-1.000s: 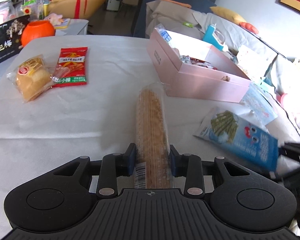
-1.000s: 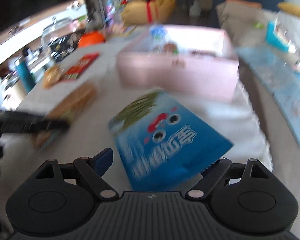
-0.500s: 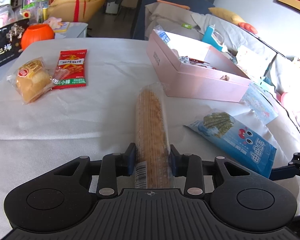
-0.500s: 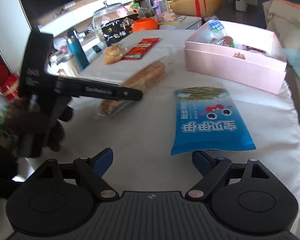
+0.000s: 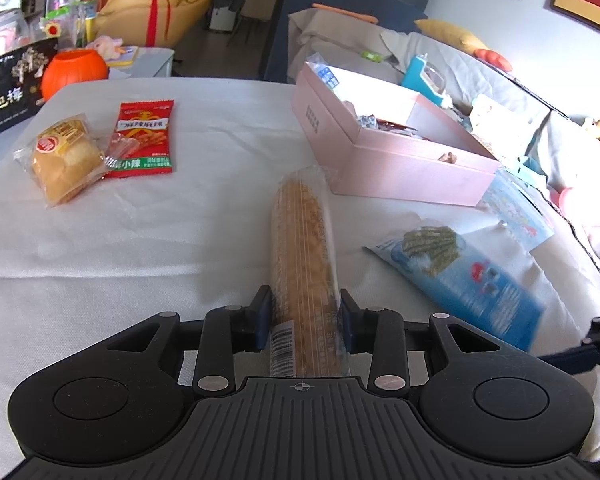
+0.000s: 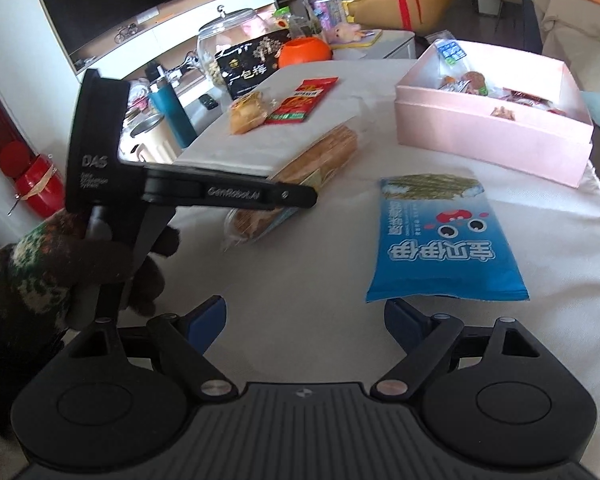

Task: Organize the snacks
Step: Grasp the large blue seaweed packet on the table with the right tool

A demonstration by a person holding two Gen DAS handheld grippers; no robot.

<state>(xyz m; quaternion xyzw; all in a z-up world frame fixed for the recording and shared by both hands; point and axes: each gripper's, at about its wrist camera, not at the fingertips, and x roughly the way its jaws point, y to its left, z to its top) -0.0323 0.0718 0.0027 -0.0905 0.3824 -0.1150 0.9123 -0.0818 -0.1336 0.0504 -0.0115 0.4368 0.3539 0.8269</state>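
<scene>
My left gripper [image 5: 302, 312] is shut on the near end of a long wrapped bread stick [image 5: 300, 240], which points away over the white cloth. The right wrist view shows the same bread stick [image 6: 324, 156] in the left gripper [image 6: 296, 200], held by a gloved hand [image 6: 100, 264]. My right gripper [image 6: 305, 316] stands open with nothing between its fingers. A blue seaweed snack pack [image 6: 444, 240] lies flat just beyond its right finger. An open pink box [image 6: 492, 136] with several snacks in it sits behind.
A red snack packet [image 5: 144, 140] and a wrapped yellow bun [image 5: 64, 160] lie at the far left of the cloth. An orange pumpkin pot [image 5: 74, 72] and a black bag [image 5: 8, 92] stand past the table's left edge. A sofa lies to the right.
The blue pack, earlier tilted up between the right jaws, now lies flat on the cloth ahead of them. The right gripper has drawn back and turned. The left gripper has kept still.
</scene>
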